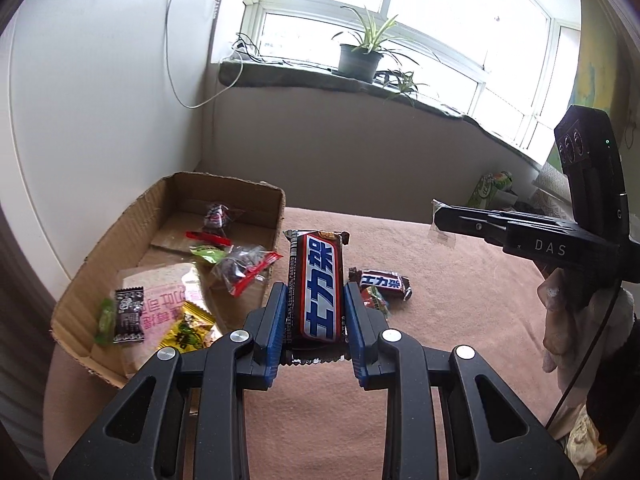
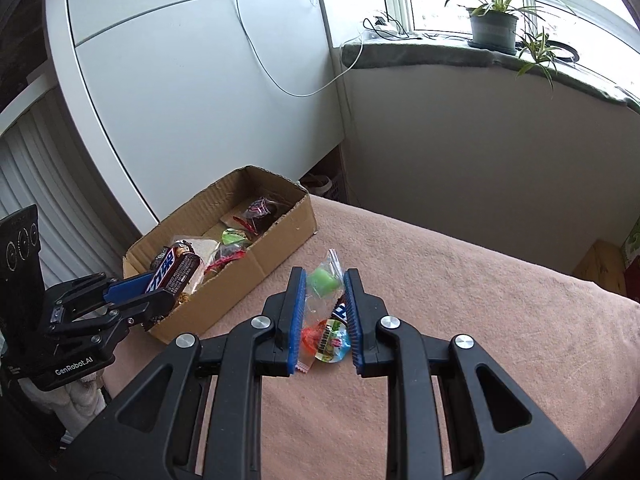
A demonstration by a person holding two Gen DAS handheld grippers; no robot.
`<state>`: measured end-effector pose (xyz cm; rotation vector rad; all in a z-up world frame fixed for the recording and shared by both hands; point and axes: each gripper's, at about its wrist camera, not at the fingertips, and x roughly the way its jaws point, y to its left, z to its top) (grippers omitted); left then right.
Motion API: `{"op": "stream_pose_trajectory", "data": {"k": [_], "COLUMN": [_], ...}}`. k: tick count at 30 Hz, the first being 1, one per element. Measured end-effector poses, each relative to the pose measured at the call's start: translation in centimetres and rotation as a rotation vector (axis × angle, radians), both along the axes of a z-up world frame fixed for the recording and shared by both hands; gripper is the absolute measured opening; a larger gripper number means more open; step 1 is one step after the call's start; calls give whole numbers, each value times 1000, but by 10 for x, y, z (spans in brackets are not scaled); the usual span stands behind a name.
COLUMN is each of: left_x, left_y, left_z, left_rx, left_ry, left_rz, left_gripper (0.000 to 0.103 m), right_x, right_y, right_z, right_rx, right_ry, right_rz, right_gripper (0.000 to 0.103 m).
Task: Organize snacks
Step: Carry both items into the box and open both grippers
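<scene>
My left gripper (image 1: pixel 315 294) is shut on a big brown Snickers bar (image 1: pixel 316 284) and holds it above the pink cloth, just right of the cardboard box (image 1: pixel 224 184). In the right wrist view the same bar (image 2: pixel 170 270) hangs over the box's near end (image 2: pixel 280 236). My right gripper (image 2: pixel 325 284) is shut on a clear packet with a green candy (image 2: pixel 324 280), held above the cloth. It shows at the right of the left wrist view (image 1: pixel 444 220). The box holds several wrapped snacks (image 1: pixel 240 264).
A small Snickers bar (image 1: pixel 384 283) and a colourful candy (image 1: pixel 376 302) lie on the pink cloth (image 1: pixel 440 340). A round jelly cup (image 2: pixel 332 344) and an orange candy lie under my right gripper. Behind are a white cabinet, a wall and a windowsill with plants (image 1: pixel 360 56).
</scene>
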<state>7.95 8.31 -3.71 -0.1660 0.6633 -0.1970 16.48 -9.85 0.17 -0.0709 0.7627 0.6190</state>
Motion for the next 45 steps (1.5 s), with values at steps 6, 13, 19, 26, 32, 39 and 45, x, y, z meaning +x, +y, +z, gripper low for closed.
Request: {"op": "stream_pose_trajectory", "data": {"k": [6, 13, 19, 26, 32, 39, 45], "left_x": [1, 10, 27, 54, 73, 86, 92], "left_y": [17, 38, 57, 80, 87, 87, 82], "left_z": [5, 3, -3, -3, -3, -12, -12], "left_rx": [2, 9, 32, 44, 78, 88, 101], "left_ry": [-20, -16, 12, 33, 48, 79, 94], "left_rz": [38, 85, 135, 190, 203, 204, 204], "left_gripper": [26, 26, 26, 26, 26, 27, 31], "right_x": [6, 17, 34, 57, 72, 85, 90], "right_y": [20, 50, 82, 119, 140, 151, 149], "right_z": [5, 7, 2, -8, -21, -32, -30], "right_rx": [2, -6, -17, -30, -51, -62, -42], "right_ry": [-8, -6, 13, 45, 65, 89, 81], "right_rz": [26, 59, 97, 131, 140, 136, 119], "right_gripper": [20, 20, 20, 20, 20, 21, 49]}}
